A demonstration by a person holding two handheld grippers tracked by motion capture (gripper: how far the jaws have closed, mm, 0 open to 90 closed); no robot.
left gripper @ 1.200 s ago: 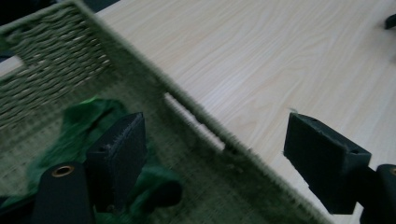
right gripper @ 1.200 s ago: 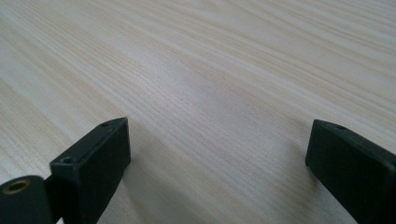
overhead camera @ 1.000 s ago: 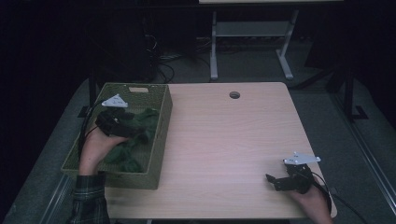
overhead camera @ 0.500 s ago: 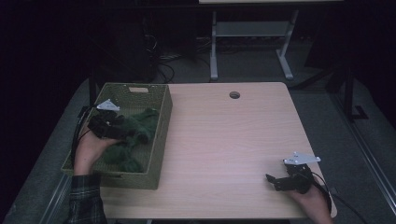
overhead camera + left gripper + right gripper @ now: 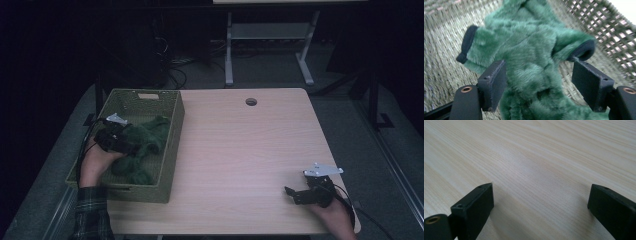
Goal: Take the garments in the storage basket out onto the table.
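**Left tongs poised over the green fleece in the basket**

The risk here, judged from how things lie, is a poor bite. The green fleece garment [image 5: 529, 62] is bunched loosely on the floor of the woven basket [image 5: 172, 145], and its thick pile could let the left tongs [image 5: 131, 148] close on fluff alone, so that the cloth slips free when lifted. A second hazard is the basket wall: the garment lies against the side of the basket nearest the open tabletop [image 5: 250, 150], and a pull at a slant could drag a dark-edged cuff [image 5: 584, 50] across the mesh, snag it, or tip the light basket. A deep grip might also pinch the woven floor beneath the fleece.

In the left gripper view the jaws stand wide, one on each side of a fold of fleece. Over the last second they have been closing a little, and the cloth sits between them, yet the pads do not press it; the garment is not gripped so far.

The right tongs [image 5: 296, 196] rest on the tabletop well away from the basket, toward the near corner on the far side from it. Their jaws are spread wide and hold nothing, with bare wood between them.
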